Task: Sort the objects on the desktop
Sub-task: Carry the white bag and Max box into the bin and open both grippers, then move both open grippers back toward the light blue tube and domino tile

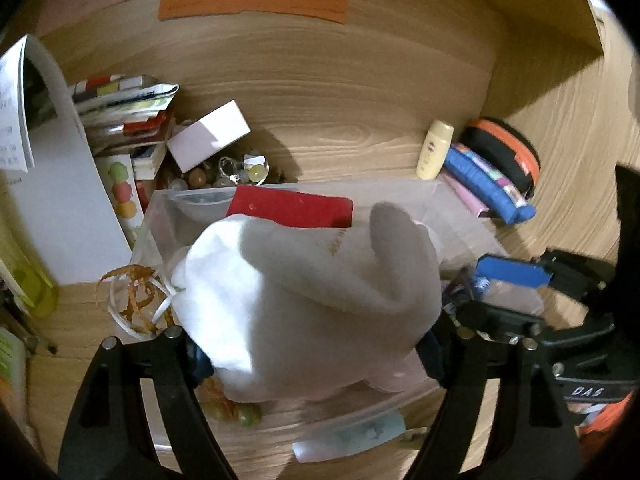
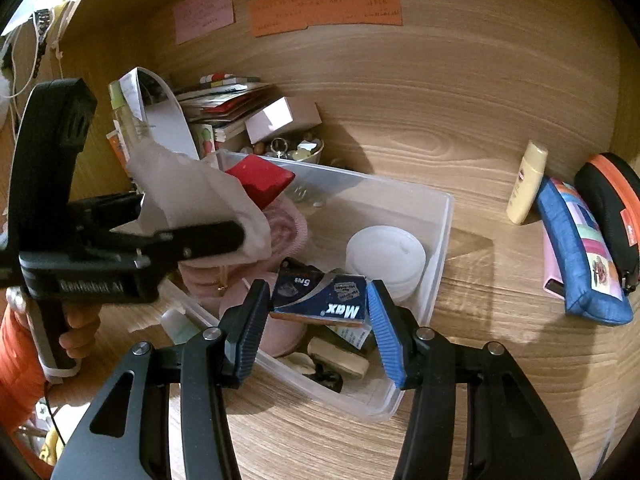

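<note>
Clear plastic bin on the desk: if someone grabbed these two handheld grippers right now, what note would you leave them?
Left gripper: appears closed on the white cloth pouch, over the clear bin.
Right gripper: shut on the blue Max box, above the bin's near side.
Done: red box, white round lid and pink pouch already lie in the bin.
Left: set down both held items. The yellow bottle, blue pencil case and black-orange case sit on the desk to the right, outside it.
</note>
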Available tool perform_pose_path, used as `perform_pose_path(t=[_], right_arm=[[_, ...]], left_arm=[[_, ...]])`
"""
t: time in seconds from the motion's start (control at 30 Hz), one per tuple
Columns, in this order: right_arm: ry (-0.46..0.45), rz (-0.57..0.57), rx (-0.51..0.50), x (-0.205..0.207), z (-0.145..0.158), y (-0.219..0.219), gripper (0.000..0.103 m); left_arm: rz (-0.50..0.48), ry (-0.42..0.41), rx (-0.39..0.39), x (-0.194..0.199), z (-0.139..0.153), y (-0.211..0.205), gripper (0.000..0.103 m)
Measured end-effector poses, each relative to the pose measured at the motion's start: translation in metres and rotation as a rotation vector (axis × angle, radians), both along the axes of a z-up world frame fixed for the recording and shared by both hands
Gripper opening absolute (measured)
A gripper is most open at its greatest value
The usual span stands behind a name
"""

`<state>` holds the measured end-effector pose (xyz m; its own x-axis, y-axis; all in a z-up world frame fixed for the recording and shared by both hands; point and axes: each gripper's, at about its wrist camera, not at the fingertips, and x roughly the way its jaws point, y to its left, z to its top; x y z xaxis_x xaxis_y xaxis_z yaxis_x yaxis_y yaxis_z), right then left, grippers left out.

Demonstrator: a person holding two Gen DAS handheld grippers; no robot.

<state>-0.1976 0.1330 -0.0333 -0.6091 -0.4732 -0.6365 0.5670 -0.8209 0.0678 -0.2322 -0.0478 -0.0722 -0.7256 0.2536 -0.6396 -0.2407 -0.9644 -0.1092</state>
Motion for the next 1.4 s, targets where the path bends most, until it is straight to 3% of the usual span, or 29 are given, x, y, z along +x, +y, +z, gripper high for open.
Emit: perform_pose_path(t=[0.13,0.4,0.63,1.07,1.4], right_arm=[[0.015,-0.008,0.004,0.001,0.001,0.002,0.049],[0.09,-0.035,0.041,0.008,0.005,0.003,0.059],[0.127,-0.041,0.034,0.016,0.007,0.002,0.078],[0.12,-0.036,0.004,0.016,0.006,0.003,0.081],[0.123,-0.02,0.003,0.045,0.019,0.004,0.081]], left_arm=[[-0.004,-0.003,-0.018,0.003,0.0,0.001,0.083],[-0.034,-0.015,0.053,0.011,0.01,-0.008,0.086],[-0.04,0.019,0.063,0.026,0.026,-0.002,0.095],[0.082,0.085,0.046,0.074,0.036,-0.023,0.101],[0.155,0.03,-0.025,0.103,0.017,-0.041,0.101]])
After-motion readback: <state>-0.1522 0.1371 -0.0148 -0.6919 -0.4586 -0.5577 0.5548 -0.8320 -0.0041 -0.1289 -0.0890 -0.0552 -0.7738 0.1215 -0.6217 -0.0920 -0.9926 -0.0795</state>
